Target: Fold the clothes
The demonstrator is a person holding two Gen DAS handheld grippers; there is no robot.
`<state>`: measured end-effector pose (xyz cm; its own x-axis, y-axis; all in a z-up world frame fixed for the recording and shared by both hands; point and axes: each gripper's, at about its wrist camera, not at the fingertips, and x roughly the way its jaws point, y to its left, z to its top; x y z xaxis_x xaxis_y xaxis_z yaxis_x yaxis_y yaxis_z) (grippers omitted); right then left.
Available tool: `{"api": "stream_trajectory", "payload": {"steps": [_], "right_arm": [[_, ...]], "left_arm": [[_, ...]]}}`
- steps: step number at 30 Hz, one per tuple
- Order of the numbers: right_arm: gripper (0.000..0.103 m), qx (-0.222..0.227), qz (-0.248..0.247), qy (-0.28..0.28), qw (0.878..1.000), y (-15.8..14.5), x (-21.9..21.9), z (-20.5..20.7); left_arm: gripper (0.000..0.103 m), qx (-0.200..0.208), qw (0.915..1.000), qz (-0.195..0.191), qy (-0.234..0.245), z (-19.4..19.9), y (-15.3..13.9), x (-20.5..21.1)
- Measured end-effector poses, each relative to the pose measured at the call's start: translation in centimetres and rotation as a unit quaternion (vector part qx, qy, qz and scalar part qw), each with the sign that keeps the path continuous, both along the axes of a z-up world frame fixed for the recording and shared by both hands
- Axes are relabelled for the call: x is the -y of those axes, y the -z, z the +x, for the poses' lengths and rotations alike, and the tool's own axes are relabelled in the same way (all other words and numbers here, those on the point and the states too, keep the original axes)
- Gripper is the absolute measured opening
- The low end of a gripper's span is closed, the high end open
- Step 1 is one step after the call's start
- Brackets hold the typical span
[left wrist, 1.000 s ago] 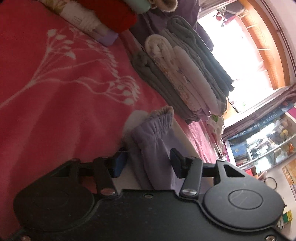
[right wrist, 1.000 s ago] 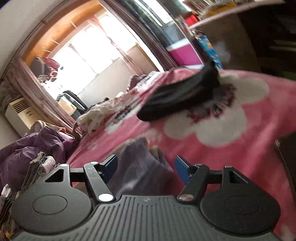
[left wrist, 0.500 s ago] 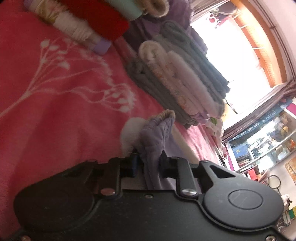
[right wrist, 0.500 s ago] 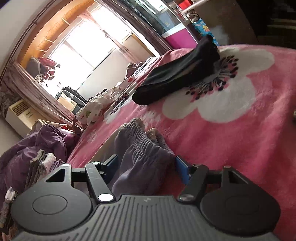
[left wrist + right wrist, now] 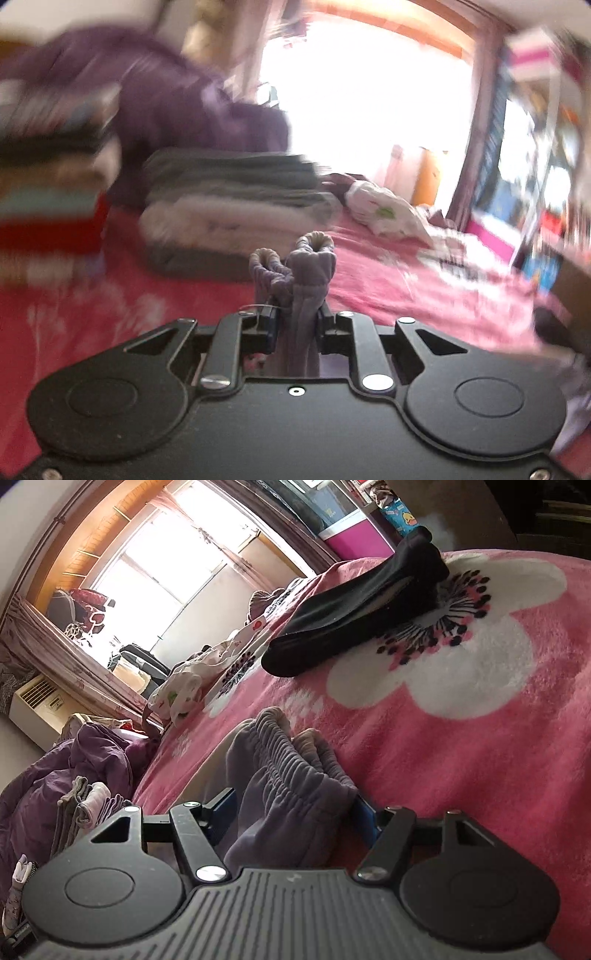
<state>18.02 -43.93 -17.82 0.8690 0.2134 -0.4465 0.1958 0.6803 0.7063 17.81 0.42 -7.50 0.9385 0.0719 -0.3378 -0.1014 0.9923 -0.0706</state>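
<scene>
Lavender trousers [image 5: 300, 295] sit pinched in our left claw [image 5: 295, 325], whose jaws have just been closing; the two ribbed cuffs poke up past its fingertips. Beyond that claw, a stack of folded grey and white clothes [image 5: 236, 195] rests on the pink blanket [image 5: 406, 288], though this view is blurred. Our right claw [image 5: 291, 808] has its jaws set wide around the bunched elastic waistband [image 5: 288, 764] of the same trousers; we cannot tell whether its pads press the cloth. Farther ahead of it and to the right, a dark folded garment [image 5: 354, 616] lies on the blanket's white flower.
</scene>
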Motion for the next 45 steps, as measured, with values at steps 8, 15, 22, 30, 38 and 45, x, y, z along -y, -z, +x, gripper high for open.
{"api": "stream_trajectory", "payload": {"steps": [8,15,22,30,38,45], "right_arm": [[0.067,-0.005,0.014,-0.006,1.000,0.0,0.4,0.2],[0.067,-0.009,0.026,-0.013,1.000,0.1,0.8,0.6],[0.067,-0.011,0.031,-0.016,0.999,0.1,0.9,0.8],[0.067,-0.012,0.030,-0.017,0.999,0.1,1.0,0.9],[0.067,-0.012,0.005,-0.018,1.000,-0.1,0.4,0.9],[0.066,0.000,-0.009,-0.006,1.000,0.2,-0.1,0.7]], "left_arm": [[0.016,0.008,0.9724,0.229,0.042,0.0,3.1,10.9],[0.015,0.011,0.9390,0.335,0.077,-0.3,6.2,16.1],[0.042,-0.052,0.9280,0.326,0.173,-0.1,7.7,18.3],[0.042,-0.061,0.9421,0.243,0.223,-1.3,4.2,15.5],[0.035,-0.137,0.9652,0.137,0.176,6.3,5.0,13.5],[0.044,-0.112,0.9543,0.187,0.204,2.9,2.4,11.7]]}}
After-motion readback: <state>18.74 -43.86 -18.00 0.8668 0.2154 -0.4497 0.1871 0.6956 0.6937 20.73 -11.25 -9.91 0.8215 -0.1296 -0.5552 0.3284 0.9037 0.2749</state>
